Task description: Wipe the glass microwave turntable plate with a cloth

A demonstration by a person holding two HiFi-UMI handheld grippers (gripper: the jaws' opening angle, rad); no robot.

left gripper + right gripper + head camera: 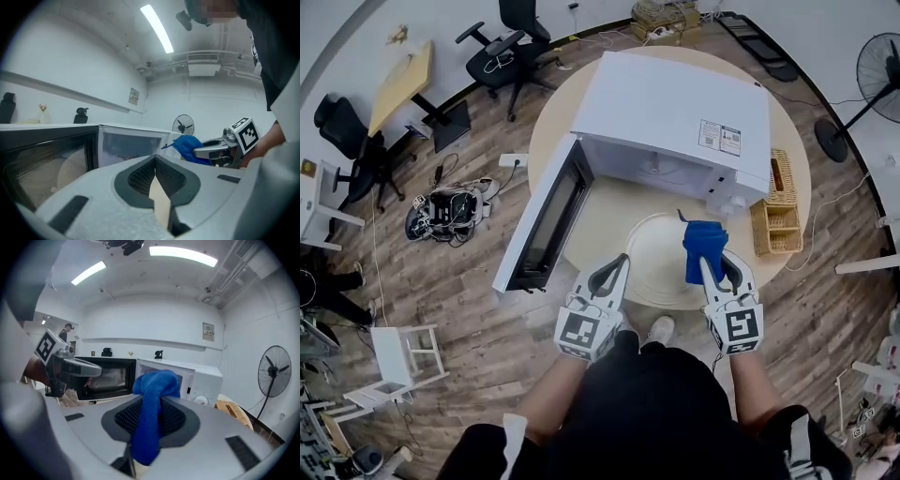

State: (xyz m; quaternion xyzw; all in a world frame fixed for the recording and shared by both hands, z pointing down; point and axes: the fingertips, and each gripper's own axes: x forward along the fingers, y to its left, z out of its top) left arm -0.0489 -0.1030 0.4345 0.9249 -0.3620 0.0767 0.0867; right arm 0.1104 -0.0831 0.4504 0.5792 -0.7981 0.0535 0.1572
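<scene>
The round glass turntable plate (656,267) lies flat on the round wooden table (581,94), just in front of the white microwave (675,112). My right gripper (707,260) is over the plate's right edge, shut on a blue cloth (703,242) that bunches above the jaws and hangs between them (151,418). My left gripper (621,262) is at the plate's left rim with its jaws shut and nothing seen between them (155,163). The left gripper view shows the blue cloth (187,146) held by the right gripper (216,150).
The microwave door (546,217) stands open to the left, and the cavity (126,145) faces me. A wicker basket (775,223) sits at the table's right edge. Office chairs (506,47), a fan (878,66) and cable clutter (450,208) are on the floor around.
</scene>
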